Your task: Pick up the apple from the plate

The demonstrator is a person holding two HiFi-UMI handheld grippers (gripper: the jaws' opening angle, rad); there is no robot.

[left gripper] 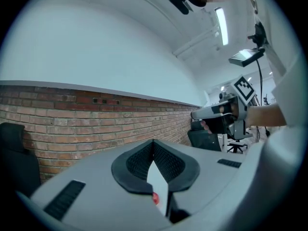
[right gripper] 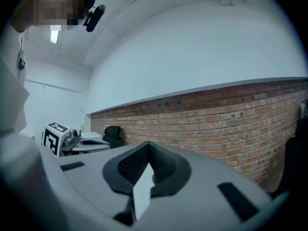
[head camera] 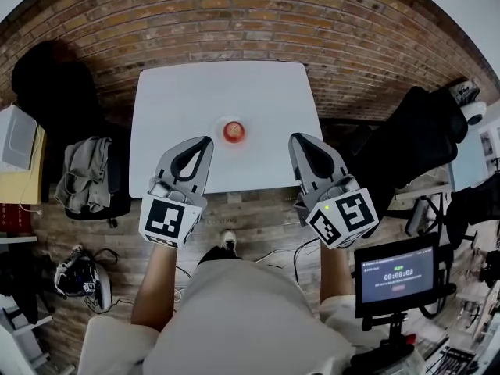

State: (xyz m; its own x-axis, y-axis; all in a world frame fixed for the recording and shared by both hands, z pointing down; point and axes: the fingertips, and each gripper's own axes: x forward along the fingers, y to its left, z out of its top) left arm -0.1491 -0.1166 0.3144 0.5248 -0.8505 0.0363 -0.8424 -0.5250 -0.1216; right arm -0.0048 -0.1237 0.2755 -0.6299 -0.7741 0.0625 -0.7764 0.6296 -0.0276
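The apple (head camera: 233,131) is sitting on a small plate (head camera: 219,125), a little toward the person's side of the white surface (head camera: 187,92). It is lying between the two grippers but ahead of both sets of tips, and it is touching neither.

The left gripper (head camera: 205,141) is hovering over the near part of the surface, just to the apple's left. Its jaws are clenched together with nothing between them (only the drop-shaped opening behind the tips is showing). The right gripper (head camera: 295,138) is hanging over the near part to the apple's right, somewhat farther from the fruit. Its jaws are likewise pressing tip to tip on nothing.

In the left gripper view a sliver of red is peeking through the slot below the closed tips, low against the white surface. Both grippers are pointing level toward a brick wall (left gripper: 72,114).
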